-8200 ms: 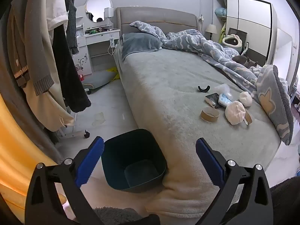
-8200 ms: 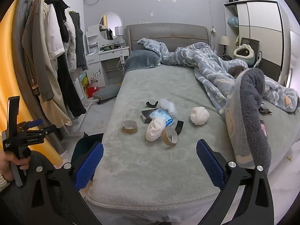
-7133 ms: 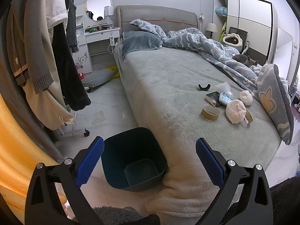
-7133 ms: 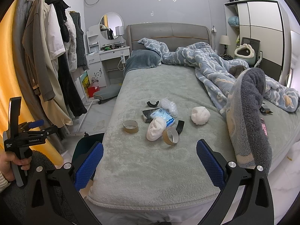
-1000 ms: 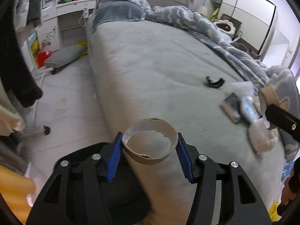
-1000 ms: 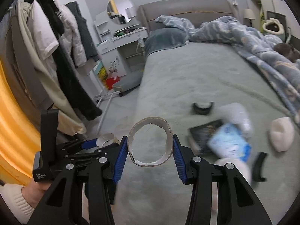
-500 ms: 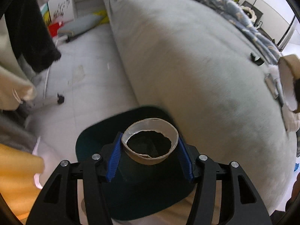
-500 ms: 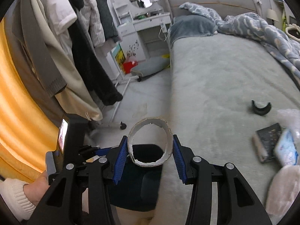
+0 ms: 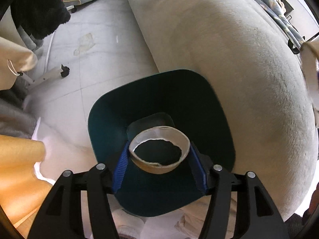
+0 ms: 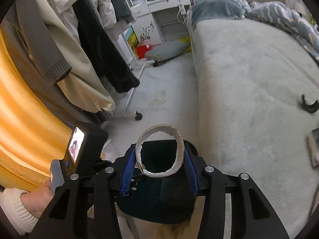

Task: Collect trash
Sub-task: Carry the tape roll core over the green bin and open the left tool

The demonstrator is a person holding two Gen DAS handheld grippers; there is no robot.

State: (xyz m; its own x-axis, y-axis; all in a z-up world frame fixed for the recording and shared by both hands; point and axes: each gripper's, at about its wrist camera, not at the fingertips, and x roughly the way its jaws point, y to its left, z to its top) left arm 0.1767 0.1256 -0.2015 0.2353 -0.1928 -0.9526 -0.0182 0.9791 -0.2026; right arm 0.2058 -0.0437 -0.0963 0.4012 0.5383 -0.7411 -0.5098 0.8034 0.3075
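A dark teal bin (image 9: pixel 159 91) stands on the floor against the bed's side. My left gripper (image 9: pixel 159 142) points down into it with a cardboard tape core (image 9: pixel 157 167) between its blue pads (image 9: pixel 119 169). Its jaws are opening, though the pads still touch the core's sides. My right gripper (image 10: pixel 159 146) is shut on a second cardboard tape core (image 10: pixel 163 127), hanging just above the bin (image 10: pixel 159 203). That second core (image 9: pixel 310 69) shows at the right edge of the left wrist view. The left gripper's body (image 10: pixel 79 149) and a hand (image 10: pixel 37 199) sit at the lower left of the right wrist view.
The grey bed (image 9: pixel 239 59) rises right of the bin. A black curved piece (image 10: pixel 310 104) and a dark packet (image 10: pixel 313 149) lie on it. Coats (image 10: pixel 89 49) hang on a wheeled rack (image 9: pixel 64 72) at left, beside an orange curtain (image 10: pixel 24 119). A floor cushion (image 10: pixel 167 51) lies farther back.
Both grippers, each carrying a tape core, swung from over the bed to the bin. The left one tipped downward and sank toward the bin's mouth. Its pads stand slightly wider.
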